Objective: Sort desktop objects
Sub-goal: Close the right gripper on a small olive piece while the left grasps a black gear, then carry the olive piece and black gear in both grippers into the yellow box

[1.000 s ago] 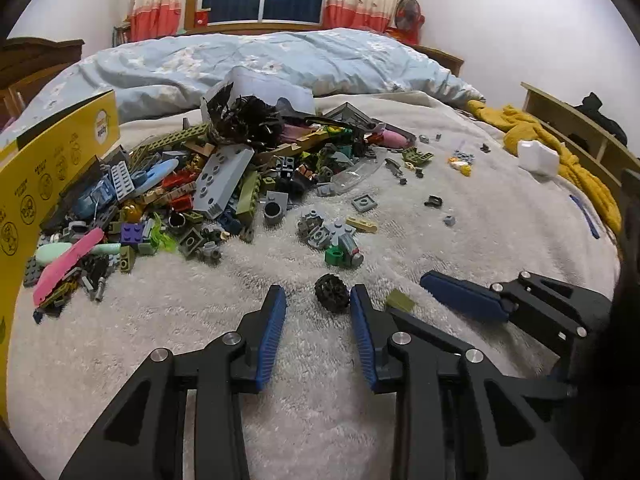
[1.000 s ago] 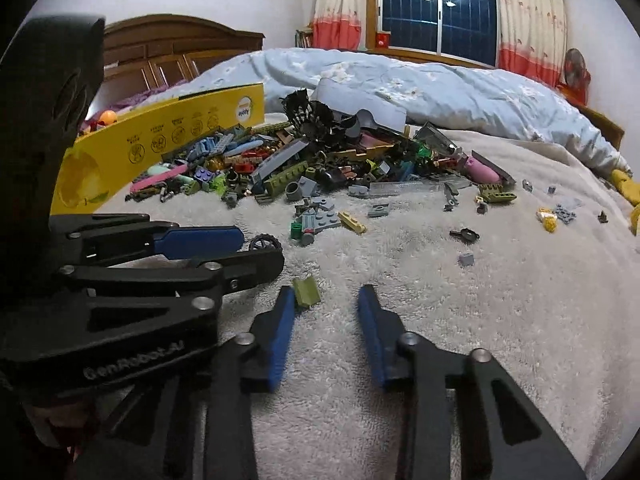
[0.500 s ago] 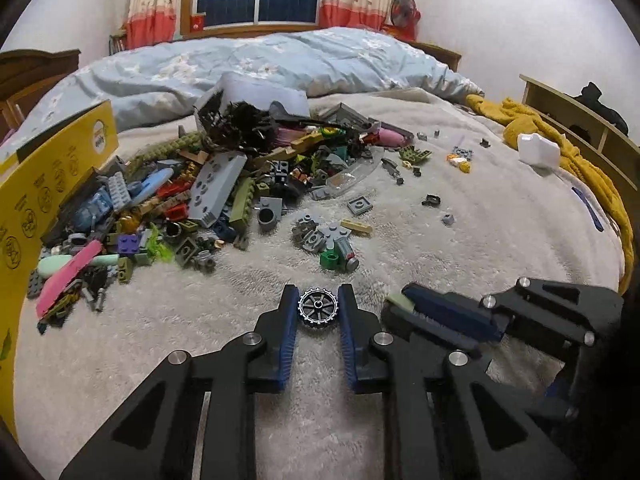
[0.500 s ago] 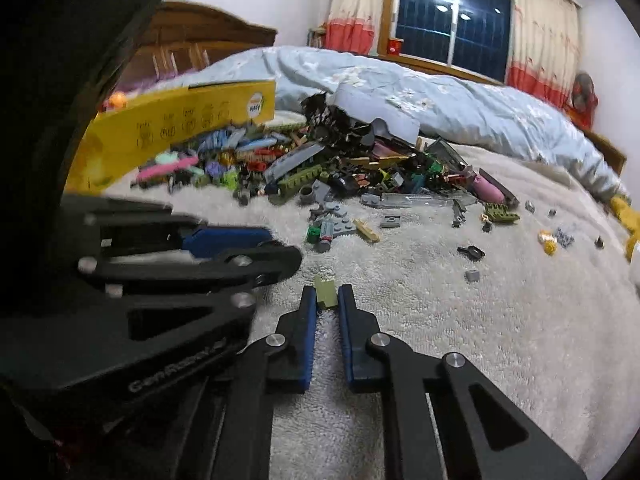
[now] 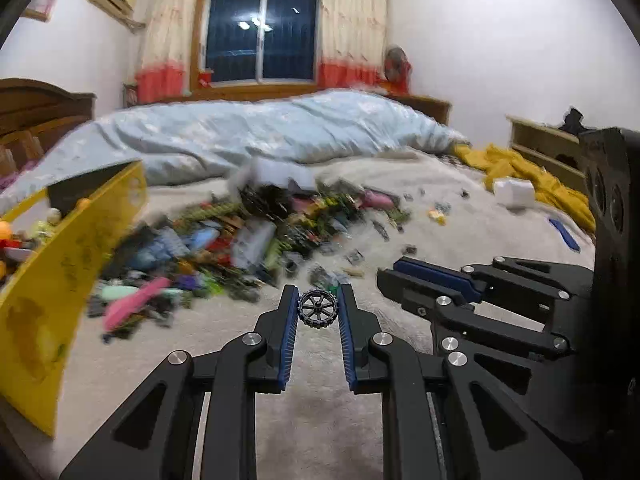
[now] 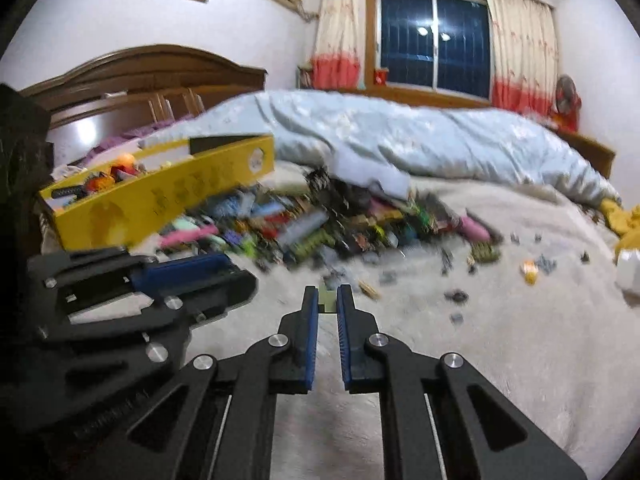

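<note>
Landmark: the blurred pile of mixed coloured plastic toy bricks (image 5: 240, 248) on the fuzzy cream blanket (image 5: 320, 432) of the bed.

Left of pile: open yellow cardboard box (image 5: 52, 304), some loose pieces already inside. Likely the drop target, but that's a guess.

Near side of pile, left: left gripper (image 5: 319, 312) is clamped on a small black spoked toy wheel with a knurled tyre (image 5: 319, 307). The blue pads press on the tread at opposite sides, the hub faces the camera, and the wheel is clear of the blanket. Handling: light, rigid hub; the ribbed tyre looks rubbery, so friction should be good. The round profile can roll or pivot out between flat pads, so a grip across the full diameter, as now, is right. Avoid fast wrist swings.

Near side of pile, right: right gripper (image 6: 327, 300) is almost fully closed on a small flat olive-green plastic brick piece (image 6: 328, 302), pinched at the fingertips only. Handling: very light, stiff, smooth, so slippery. Thin part, shallow tip bite; it could twist or pop out. A deeper hold across the flat faces would be safer.

Both parts are tough; a drop onto the soft blanket risks losing them, not breaking them.
</note>
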